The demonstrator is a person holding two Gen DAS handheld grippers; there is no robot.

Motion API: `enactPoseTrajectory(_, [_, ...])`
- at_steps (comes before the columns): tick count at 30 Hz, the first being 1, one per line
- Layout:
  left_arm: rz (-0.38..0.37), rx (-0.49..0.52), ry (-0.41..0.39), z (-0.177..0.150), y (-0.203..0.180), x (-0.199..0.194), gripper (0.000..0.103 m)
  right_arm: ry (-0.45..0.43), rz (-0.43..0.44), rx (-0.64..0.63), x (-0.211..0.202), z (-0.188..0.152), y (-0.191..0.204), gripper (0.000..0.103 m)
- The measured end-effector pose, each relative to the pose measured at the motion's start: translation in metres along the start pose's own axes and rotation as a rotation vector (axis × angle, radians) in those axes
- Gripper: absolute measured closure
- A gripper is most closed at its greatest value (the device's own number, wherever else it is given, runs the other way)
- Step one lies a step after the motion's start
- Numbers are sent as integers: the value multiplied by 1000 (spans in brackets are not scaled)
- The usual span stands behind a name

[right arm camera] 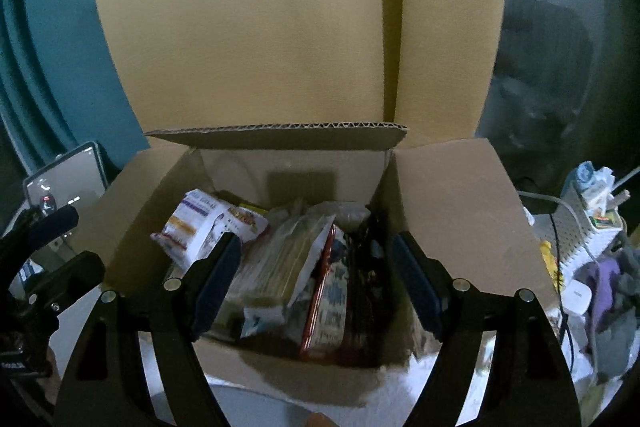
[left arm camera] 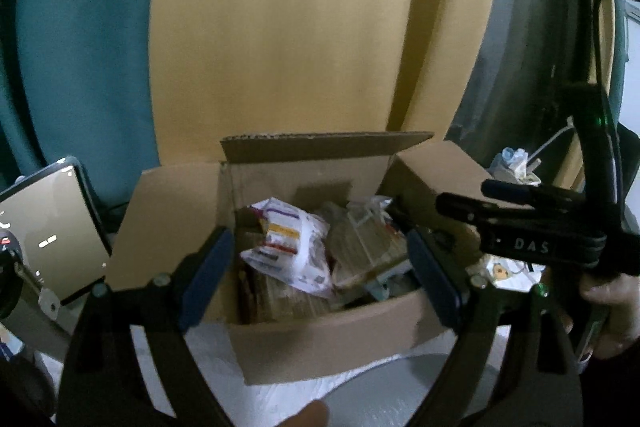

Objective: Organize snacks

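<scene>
An open cardboard box [left arm camera: 320, 339] [right arm camera: 452, 203] stands on a white surface with its flaps up. Inside it lie a white packet with purple and yellow stripes [left arm camera: 288, 239] [right arm camera: 200, 223], a clear-wrapped tan pack [left arm camera: 368, 243] [right arm camera: 276, 263], a red-edged packet [right arm camera: 332, 295] and a dark packet [right arm camera: 366, 287]. My left gripper [left arm camera: 320, 267] hovers open in front of the box with nothing between its pads. My right gripper [right arm camera: 316, 279] is open too, above the box's near edge. Each gripper shows in the other's view, the right [left arm camera: 462, 194] and the left [right arm camera: 86, 239].
A tall wooden panel [left arm camera: 300, 27] rises behind the box, with teal curtain [left arm camera: 80, 47] to its left. A lit phone [left arm camera: 52, 227] [right arm camera: 68, 183] and keys [left arm camera: 36, 287] sit at the left. Cables, a white rack and cloth clutter [right arm camera: 592, 219] crowd the right. A hand [left arm camera: 608, 307] holds the right gripper.
</scene>
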State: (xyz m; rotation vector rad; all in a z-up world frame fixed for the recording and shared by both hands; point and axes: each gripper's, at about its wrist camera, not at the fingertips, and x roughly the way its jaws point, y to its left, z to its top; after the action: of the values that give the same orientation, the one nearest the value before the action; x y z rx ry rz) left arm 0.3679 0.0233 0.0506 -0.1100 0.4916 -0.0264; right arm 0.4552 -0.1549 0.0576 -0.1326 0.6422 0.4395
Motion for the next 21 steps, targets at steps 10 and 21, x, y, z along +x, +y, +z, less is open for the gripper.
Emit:
enactPoseTrajectory(10, [-6, 7, -32, -24, -10, -51, 14, -44, -23, -21, -52, -34, 12, 22])
enactPoseTrajectory(21, [-14, 12, -61, -54, -20, -103, 14, -94, -37, -34, -110, -74, 28, 22])
